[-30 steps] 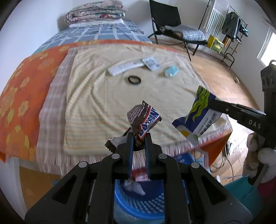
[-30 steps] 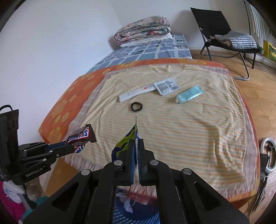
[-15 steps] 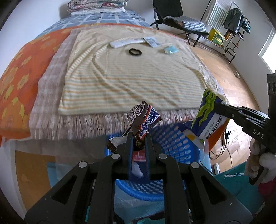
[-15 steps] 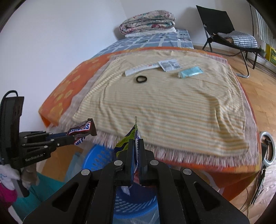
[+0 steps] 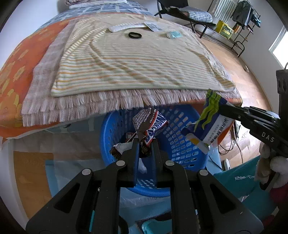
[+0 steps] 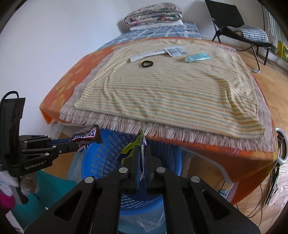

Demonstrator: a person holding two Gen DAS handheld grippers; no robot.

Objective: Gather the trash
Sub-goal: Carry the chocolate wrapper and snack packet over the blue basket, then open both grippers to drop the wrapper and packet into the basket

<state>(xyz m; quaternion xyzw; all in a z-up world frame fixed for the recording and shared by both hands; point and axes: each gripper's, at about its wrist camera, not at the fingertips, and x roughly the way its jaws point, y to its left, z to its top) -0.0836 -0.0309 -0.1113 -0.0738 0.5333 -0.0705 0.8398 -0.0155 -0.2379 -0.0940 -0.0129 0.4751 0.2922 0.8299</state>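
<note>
Left wrist | blue basket (image 5: 181, 144) holds wrappers | left gripper (image 5: 145, 144) clamps candy wrapper (image 5: 149, 124) | right gripper (image 5: 222, 108) pinches snack packet (image 5: 210, 124)

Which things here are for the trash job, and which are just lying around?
For the job:
- candy bar wrapper, held in the left gripper
- blue and green packet, held in the right gripper
- blue basket

Just lying around:
- black hair tie
- white tube
- light blue tube
- folded blankets
- black chair
</note>
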